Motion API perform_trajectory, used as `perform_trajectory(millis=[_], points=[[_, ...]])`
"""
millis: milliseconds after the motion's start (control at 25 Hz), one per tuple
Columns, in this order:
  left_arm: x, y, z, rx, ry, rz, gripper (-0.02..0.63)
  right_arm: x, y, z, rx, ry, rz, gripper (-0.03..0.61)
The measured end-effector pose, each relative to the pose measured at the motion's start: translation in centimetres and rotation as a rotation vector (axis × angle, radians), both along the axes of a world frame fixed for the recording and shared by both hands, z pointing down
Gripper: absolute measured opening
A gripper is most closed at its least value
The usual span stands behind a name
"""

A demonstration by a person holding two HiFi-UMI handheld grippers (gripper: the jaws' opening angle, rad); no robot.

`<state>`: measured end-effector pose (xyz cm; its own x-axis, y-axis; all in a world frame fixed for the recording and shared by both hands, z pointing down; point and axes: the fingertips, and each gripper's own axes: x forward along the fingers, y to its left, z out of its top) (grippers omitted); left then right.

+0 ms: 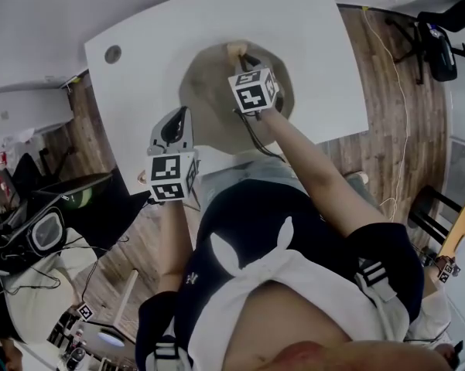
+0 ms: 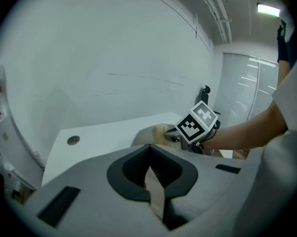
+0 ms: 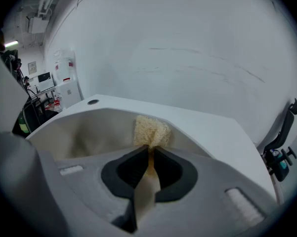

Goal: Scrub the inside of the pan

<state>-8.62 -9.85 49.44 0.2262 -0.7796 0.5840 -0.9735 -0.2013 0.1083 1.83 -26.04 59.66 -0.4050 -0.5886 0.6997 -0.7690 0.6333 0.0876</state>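
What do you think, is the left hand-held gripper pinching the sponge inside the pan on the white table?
Not quite. The right hand-held gripper, not the left one, is pinching the sponge inside the pan on the white table. The right gripper view shows it.

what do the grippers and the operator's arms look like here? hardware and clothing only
Both are alike: left gripper and right gripper have light grey moulded bodies with black ribbed pads at the jaws. Each carries a white cube printed with black square markers. A black cable trails from the right one. Forearms bare; dark short sleeves with white stripes.
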Motion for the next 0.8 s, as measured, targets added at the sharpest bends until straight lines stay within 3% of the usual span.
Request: perform_trajectory(millis=[800], points=[[0.0, 1.0, -0.5, 0.02, 0.012, 0.06, 0.0, 5.1, 0.9, -0.6, -0.083, 0.054, 0.387, 0.034]])
